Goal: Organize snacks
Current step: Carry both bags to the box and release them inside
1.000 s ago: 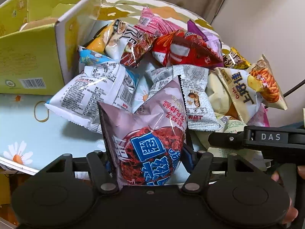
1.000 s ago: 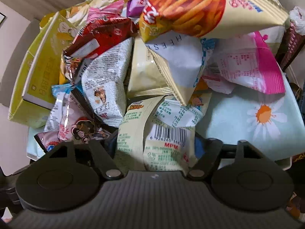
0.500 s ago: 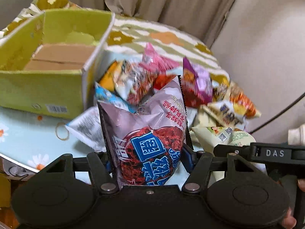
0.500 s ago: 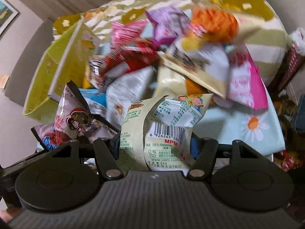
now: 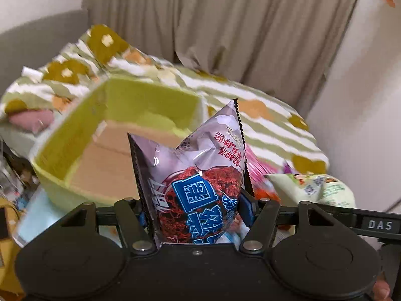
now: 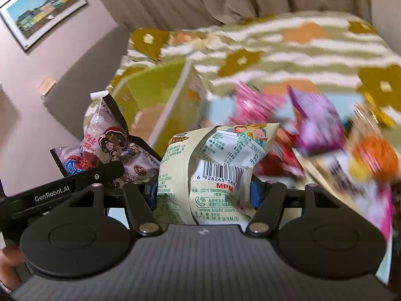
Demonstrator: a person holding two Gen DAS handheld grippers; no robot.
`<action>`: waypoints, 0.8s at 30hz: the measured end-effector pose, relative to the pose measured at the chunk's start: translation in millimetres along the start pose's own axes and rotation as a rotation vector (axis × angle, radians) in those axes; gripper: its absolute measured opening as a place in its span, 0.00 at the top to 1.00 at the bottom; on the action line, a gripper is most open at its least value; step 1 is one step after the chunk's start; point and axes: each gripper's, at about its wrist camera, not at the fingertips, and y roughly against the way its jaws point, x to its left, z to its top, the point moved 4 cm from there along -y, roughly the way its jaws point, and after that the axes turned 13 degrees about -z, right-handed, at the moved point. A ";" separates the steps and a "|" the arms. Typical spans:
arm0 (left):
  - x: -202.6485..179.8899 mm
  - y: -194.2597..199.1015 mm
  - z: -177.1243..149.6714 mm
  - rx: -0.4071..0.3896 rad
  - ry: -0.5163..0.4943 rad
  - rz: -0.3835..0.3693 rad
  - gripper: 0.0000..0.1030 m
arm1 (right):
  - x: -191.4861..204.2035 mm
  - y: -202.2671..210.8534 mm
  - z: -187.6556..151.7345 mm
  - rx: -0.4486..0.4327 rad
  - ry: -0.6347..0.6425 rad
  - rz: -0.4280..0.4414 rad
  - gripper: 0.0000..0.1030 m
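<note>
R gripper (image 6: 204, 193) clamps a pale green snack bag (image 6: 213, 173), barcode side up. L gripper (image 6: 105, 173) at left grips a purple bag (image 6: 110, 148). Behind: green box (image 6: 155, 92), blurred snack pile (image 6: 320, 130)

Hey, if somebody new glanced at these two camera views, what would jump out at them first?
Each gripper grips a snack bag: the left gripper a purple-grey bag with blue lettering, the right gripper a pale green bag showing its barcode. Behind them sit an open yellow-green box, left, and a blurred heap of bright packets, right.

held snack bags (image 5: 200, 175) – 2 | green box (image 5: 105, 135) – 1 | framed picture (image 6: 43, 10) – 1
</note>
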 end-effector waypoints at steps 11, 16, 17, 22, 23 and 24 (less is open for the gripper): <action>107.9 -42.9 98.1 0.019 0.011 0.037 0.32 | 103.1 -69.6 85.2 -0.083 0.019 -0.012 0.23; 147.2 -83.7 126.0 0.079 0.024 0.005 0.32 | 141.8 -110.1 112.5 -0.071 -0.008 -0.059 0.23; 153.6 -95.3 129.3 0.098 0.020 -0.001 0.31 | 146.4 -117.2 115.2 -0.068 -0.015 -0.069 0.23; 173.5 -135.6 136.4 0.174 0.011 -0.012 0.08 | 162.5 -148.2 125.8 -0.047 -0.057 -0.138 0.23; 176.9 -140.3 137.4 0.181 0.007 -0.011 0.03 | 164.1 -152.7 125.7 -0.043 -0.066 -0.150 0.23; 178.8 -142.3 137.2 0.182 0.000 -0.009 0.02 | 165.5 -156.2 126.2 -0.038 -0.070 -0.159 0.23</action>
